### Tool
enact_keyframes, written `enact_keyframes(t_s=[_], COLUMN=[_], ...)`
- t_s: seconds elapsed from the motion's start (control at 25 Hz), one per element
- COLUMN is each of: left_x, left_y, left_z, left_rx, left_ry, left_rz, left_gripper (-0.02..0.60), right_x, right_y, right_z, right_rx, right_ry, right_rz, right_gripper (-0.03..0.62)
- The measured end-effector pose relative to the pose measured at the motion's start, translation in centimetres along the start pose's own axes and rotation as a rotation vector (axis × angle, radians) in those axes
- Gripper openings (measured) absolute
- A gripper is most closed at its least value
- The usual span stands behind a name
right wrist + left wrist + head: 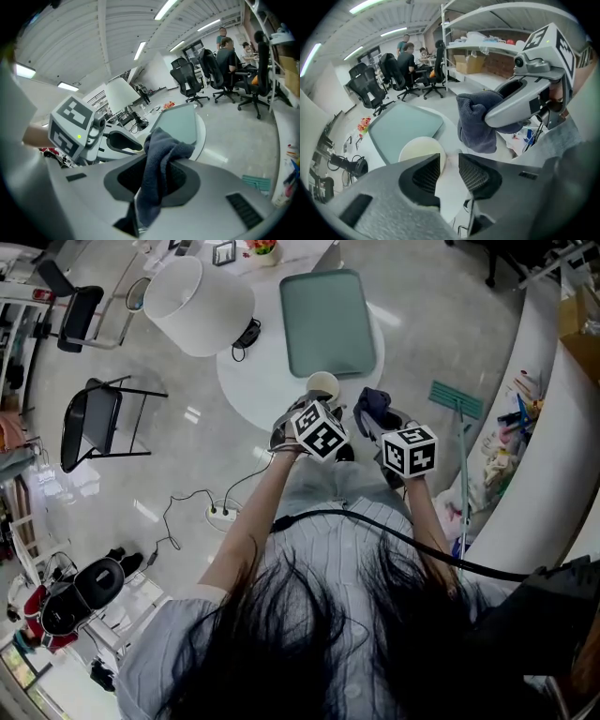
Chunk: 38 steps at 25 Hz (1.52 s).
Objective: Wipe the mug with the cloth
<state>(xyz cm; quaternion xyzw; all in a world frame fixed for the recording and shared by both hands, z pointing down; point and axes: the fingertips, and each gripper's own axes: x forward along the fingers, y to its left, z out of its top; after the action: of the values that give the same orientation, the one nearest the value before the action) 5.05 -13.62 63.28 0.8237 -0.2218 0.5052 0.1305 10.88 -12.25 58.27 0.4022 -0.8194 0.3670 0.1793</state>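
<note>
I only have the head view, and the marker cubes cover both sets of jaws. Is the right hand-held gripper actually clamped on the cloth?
Observer: Yes. In the right gripper view, the right hand-held gripper has its jaws shut on the dark blue cloth, which hangs down through them.
Operator: And the left one, is it on the mug?
Observer: In the left gripper view, the left hand-held gripper has its jaws close around what looks like the handle of the cream mug.

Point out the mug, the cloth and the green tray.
mug [322, 385], head view, its open top.
cloth [157, 164], right gripper view, the fold between the jaws.
green tray [328, 322], head view, its bare flat middle.
</note>
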Motion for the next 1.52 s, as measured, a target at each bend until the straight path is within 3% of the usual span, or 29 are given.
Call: enact_keyframes(t_s=[0.12, 0.28, 0.48, 0.68, 0.96, 1.16, 1.52], left_x=[0.5, 0.8, 0.9, 0.7, 0.4, 0.0, -1.0], left_y=[0.3, 0.6, 0.8, 0.5, 0.2, -0.1, 0.3], left_z=[-1.0, -1.5, -1.9, -2.2, -3.2, -4.3, -5.7], left_rx=[-0.010, 0.071, 0.143, 0.215, 0.439, 0.515, 0.776], left_ry=[0.022, 0.053, 0.075, 0.080, 0.118, 0.126, 0.164], left_rz=[0.010, 0.031, 0.001, -0.059, -0.124, -0.164, -0.194], left_gripper=[0.110, 0.107, 0.057, 0.052, 0.044, 0.041, 0.041], right_x=[-0.1, 0.2, 1.6, 3.4, 4.8, 5.5, 6.4], right_y=[0.0, -0.3, 0.1, 1.1, 2.7, 3.8, 3.9], right_z=[-0.2, -0.6, -1.0, -2.1, -3.5, -4.9, -5.4], right_rx=[-0.018, -0.083, -0.207, -0.357, -0.383, -0.406, -0.445], right_ry=[0.010, 0.045, 0.114, 0.208, 0.269, 0.302, 0.342], right_rz=[0.000, -0.008, 0.017, 0.062, 0.129, 0.160, 0.152], right_gripper=[0.086, 0.086, 0.086, 0.086, 0.086, 0.086, 0.086])
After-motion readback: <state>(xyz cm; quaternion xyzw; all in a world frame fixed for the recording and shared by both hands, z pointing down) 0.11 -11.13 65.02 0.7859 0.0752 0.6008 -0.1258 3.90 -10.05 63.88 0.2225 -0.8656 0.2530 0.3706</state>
